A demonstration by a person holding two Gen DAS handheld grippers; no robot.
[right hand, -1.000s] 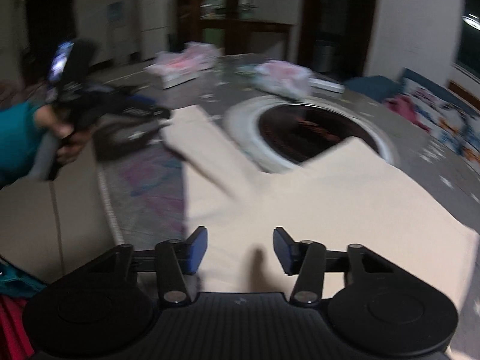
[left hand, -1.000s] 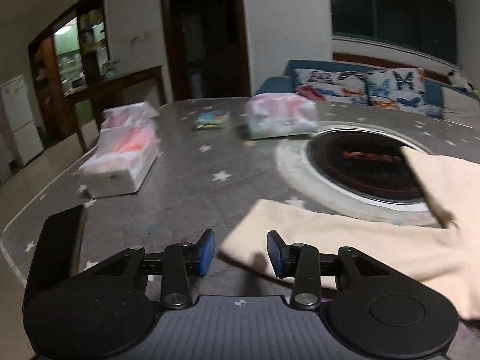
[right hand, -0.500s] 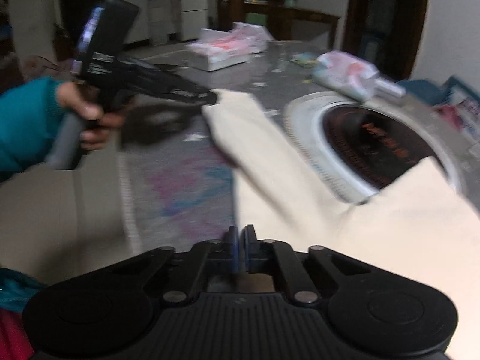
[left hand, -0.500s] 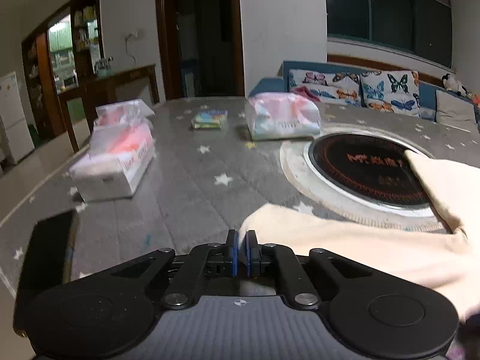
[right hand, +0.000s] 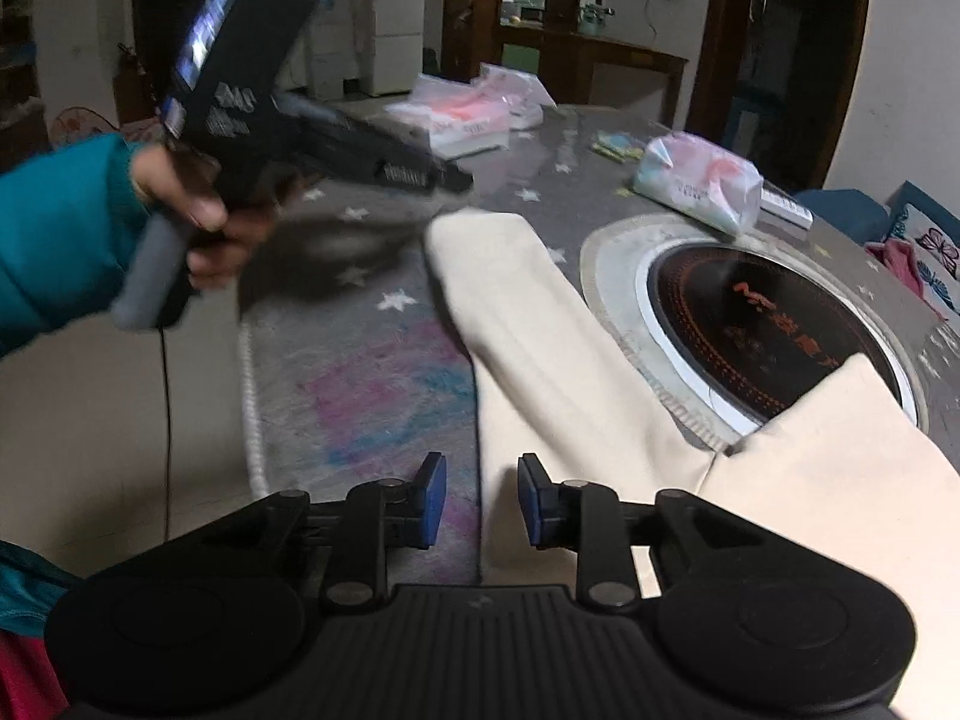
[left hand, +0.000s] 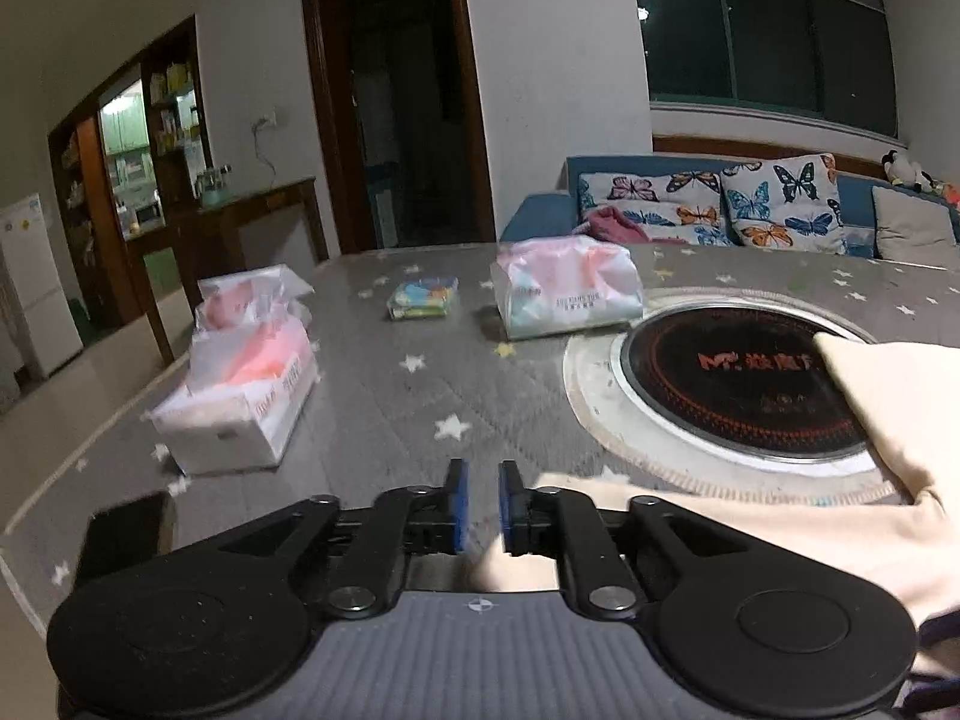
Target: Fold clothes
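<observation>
**Cream garment spread out, both grippers parted**

Fabric first: the cream-coloured cloth garment (right hand: 540, 330) lies flat across the grey star-patterned tablecloth (left hand: 372, 396), filling the lower right of the right wrist frame, one long sleeve-like strip running up toward centre frame. Its other part drapes over the edge of the round black induction hob with its white ring (right hand: 756, 312), right of centre.

Down at bottom centre, the right gripper (right hand: 477, 501) has its blue-padded fingers (right hand: 433, 498) apart, nothing between them, the garment's left edge running just under the gap.

Over to the left wrist view: the left gripper (left hand: 478, 507) shows a narrow gap between its blue pads, gripping nothing, with the end of the cream strip (left hand: 690, 516) just beneath the right-hand finger. In the right wrist frame that same gripper (right hand: 447, 180) sits upper left, blurred, held by the left hand (right hand: 204, 210) in a teal sleeve, above the strip's far end.

Upper left of the left frame, an open white tissue box (left hand: 240, 396); centre, a plastic-wrapped tissue pack (left hand: 564, 294) touching the hob's ring.
</observation>
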